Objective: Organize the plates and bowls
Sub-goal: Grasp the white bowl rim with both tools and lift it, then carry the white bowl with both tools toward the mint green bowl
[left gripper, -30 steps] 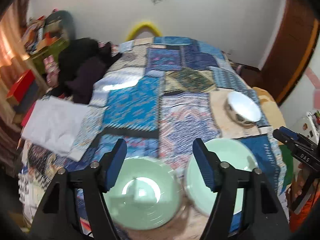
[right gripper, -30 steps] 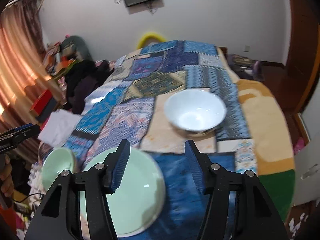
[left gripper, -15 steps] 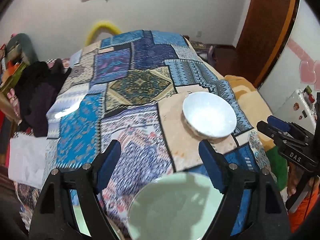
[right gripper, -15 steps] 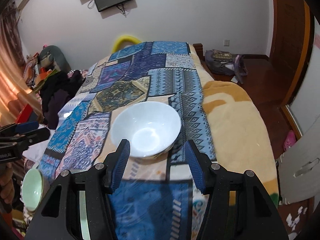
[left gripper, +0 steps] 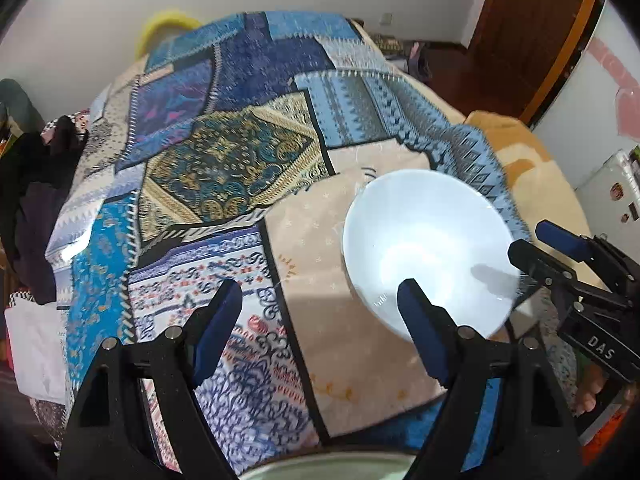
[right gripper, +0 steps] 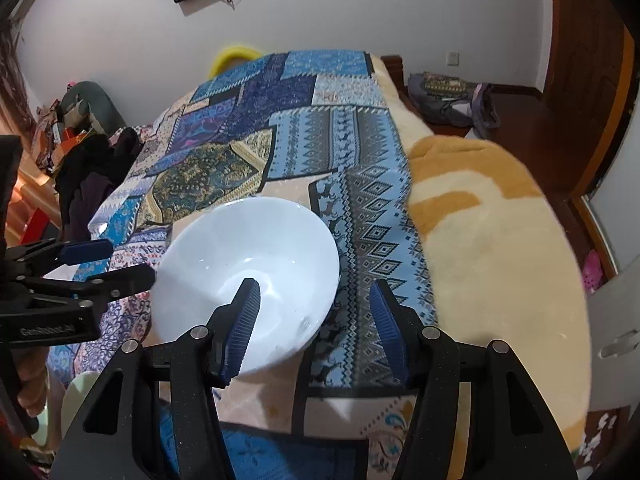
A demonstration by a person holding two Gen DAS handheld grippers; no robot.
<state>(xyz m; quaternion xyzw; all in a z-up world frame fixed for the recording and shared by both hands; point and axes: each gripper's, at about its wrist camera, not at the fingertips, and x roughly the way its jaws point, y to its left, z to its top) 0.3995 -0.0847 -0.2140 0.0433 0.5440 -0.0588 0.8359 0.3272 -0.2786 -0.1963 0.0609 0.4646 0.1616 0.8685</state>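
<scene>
A bed covered by a blue patchwork patterned quilt [left gripper: 224, 168] fills both views, and a round white ceramic bowl [right gripper: 248, 276] sits upright on a beige patch of it, at about three o'clock in the left wrist view and nine o'clock of centre in the right. The left claw [left gripper: 320, 316] stands wide with nothing between its blue pads, the bowl at its two o'clock. The right claw [right gripper: 316, 316] is partly open and grips nothing, its left finger over the bowl's inside and its right finger outside the rim.

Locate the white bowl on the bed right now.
The white bowl sits upright on the patchwork quilt, on a beige patch near the quilt's right edge beside the cream blanket, just ahead of both tools.
</scene>
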